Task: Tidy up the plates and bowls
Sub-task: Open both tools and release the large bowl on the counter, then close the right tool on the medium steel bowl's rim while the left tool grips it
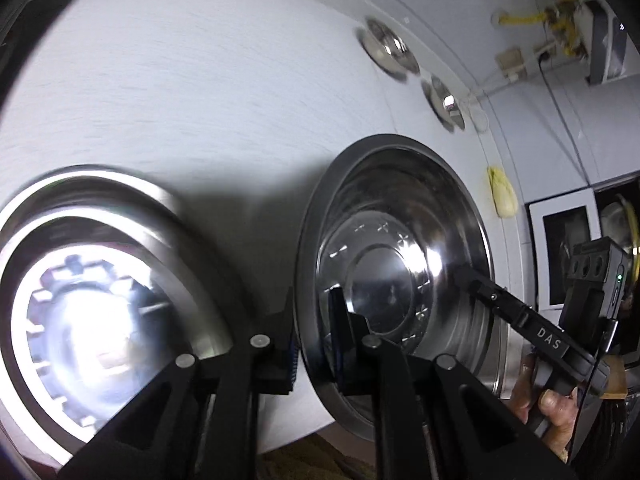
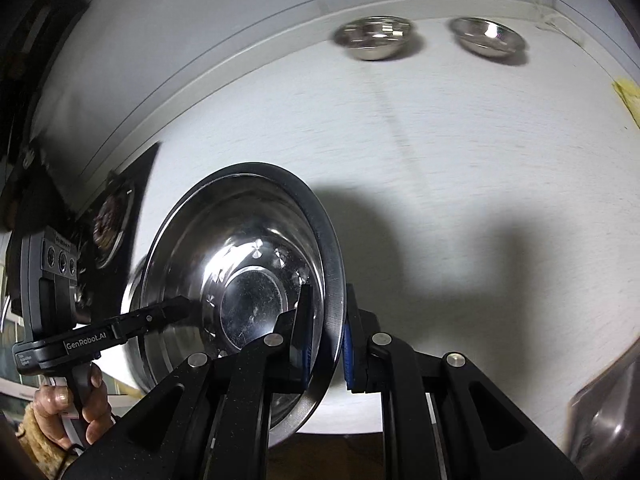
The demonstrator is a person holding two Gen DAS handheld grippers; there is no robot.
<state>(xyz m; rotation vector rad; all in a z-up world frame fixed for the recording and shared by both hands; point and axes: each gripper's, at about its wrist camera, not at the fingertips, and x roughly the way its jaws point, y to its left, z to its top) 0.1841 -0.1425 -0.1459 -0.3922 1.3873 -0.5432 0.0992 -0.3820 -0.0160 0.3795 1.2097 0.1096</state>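
A steel plate (image 1: 400,256) with a star pattern is held off the white table between both grippers. My left gripper (image 1: 316,344) is shut on its near rim. My right gripper (image 2: 326,344) is shut on the opposite rim of the same plate (image 2: 240,264). Each gripper shows in the other's view: the right one (image 1: 472,280) and the left one (image 2: 176,308). A second steel plate (image 1: 92,300) lies on the table at the left, blurred. Two small steel bowls (image 2: 374,38) (image 2: 488,38) sit at the table's far edge, also in the left wrist view (image 1: 388,48) (image 1: 442,100).
A yellow cloth (image 1: 502,196) lies at the table's edge, also in the right wrist view (image 2: 628,94). A wall with yellow pipes (image 1: 560,8) rises behind the table. A shiny steel object (image 2: 608,412) sits at the lower right of the right wrist view. A dark picture (image 2: 114,216) is at the left.
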